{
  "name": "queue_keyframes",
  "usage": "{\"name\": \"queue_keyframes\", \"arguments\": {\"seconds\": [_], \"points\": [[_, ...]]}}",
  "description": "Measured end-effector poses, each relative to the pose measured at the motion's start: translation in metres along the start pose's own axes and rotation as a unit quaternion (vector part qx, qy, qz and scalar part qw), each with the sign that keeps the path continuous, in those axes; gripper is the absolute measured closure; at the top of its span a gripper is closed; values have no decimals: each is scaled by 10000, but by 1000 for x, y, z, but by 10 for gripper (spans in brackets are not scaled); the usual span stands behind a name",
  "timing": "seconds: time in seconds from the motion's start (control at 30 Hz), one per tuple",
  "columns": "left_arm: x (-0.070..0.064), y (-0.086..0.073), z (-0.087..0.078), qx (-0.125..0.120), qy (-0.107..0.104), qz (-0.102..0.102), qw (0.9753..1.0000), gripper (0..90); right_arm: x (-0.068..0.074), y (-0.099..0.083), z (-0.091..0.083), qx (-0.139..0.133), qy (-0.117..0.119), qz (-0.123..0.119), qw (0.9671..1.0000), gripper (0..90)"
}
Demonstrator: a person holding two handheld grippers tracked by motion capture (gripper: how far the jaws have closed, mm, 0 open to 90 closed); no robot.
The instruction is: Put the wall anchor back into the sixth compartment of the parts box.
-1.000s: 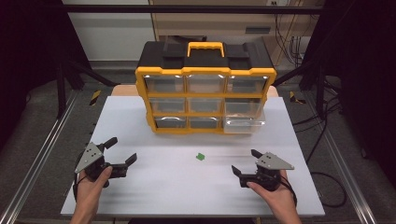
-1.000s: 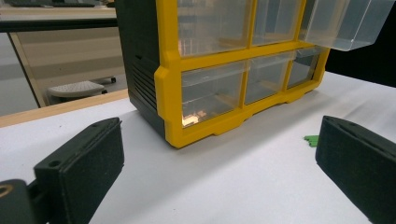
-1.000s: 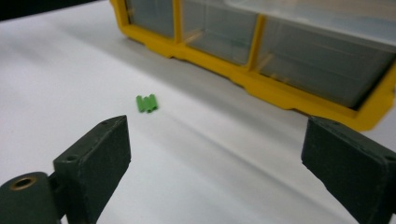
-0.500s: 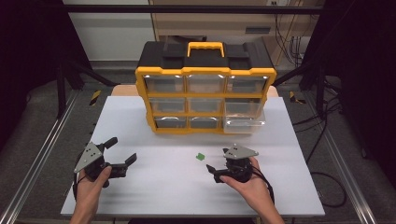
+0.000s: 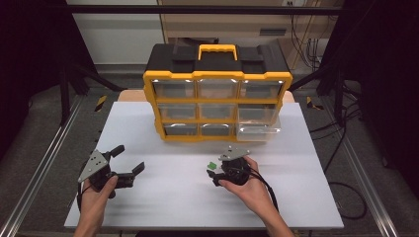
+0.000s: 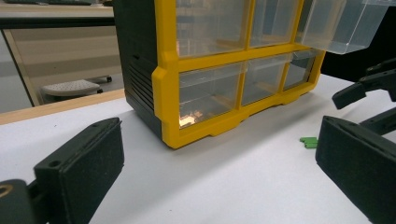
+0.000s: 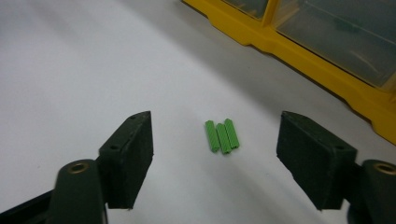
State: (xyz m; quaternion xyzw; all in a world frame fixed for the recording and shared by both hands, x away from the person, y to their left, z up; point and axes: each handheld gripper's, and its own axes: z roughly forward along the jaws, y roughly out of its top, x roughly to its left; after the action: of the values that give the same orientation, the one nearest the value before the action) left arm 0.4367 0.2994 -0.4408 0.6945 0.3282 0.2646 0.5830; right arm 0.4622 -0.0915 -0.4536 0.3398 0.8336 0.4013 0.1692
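- Three short, ribbed green pegs (image 7: 222,135) lie side by side on the white worktop (image 5: 163,197).
- Right tongs (image 7: 219,161) gape wide around them, empty.
- Left tongs (image 5: 129,160) wide open, empty.

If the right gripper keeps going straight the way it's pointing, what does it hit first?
Probably the three small green ribbed pegs lying side by side on the white table, centred between the right gripper's open jaws. The yellow drawer cabinet stands beyond.

In front of you a yellow box (image 5: 217,106) with a black top (image 5: 173,57) and yellow handle (image 5: 217,50) stands on the white table (image 5: 163,197). It has clear drawers; the bottom right drawer (image 5: 258,130) sticks out.
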Motion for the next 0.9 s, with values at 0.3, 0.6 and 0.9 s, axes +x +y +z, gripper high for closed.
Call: {"name": "queue_keyframes", "arguments": {"seconds": [0.3,0.6,0.9], "points": [[0,0,1,32,-31,-21,10000,14,-11,0,18,186,-131,229,9995,610],[0,0,2,54,-57,-33,10000,15,-5,-2,32,213,-1,37,9998,771],[0,0,3,64,-66,-37,10000,16,-2,-3,41,285,19,-103,9995,809]]}}
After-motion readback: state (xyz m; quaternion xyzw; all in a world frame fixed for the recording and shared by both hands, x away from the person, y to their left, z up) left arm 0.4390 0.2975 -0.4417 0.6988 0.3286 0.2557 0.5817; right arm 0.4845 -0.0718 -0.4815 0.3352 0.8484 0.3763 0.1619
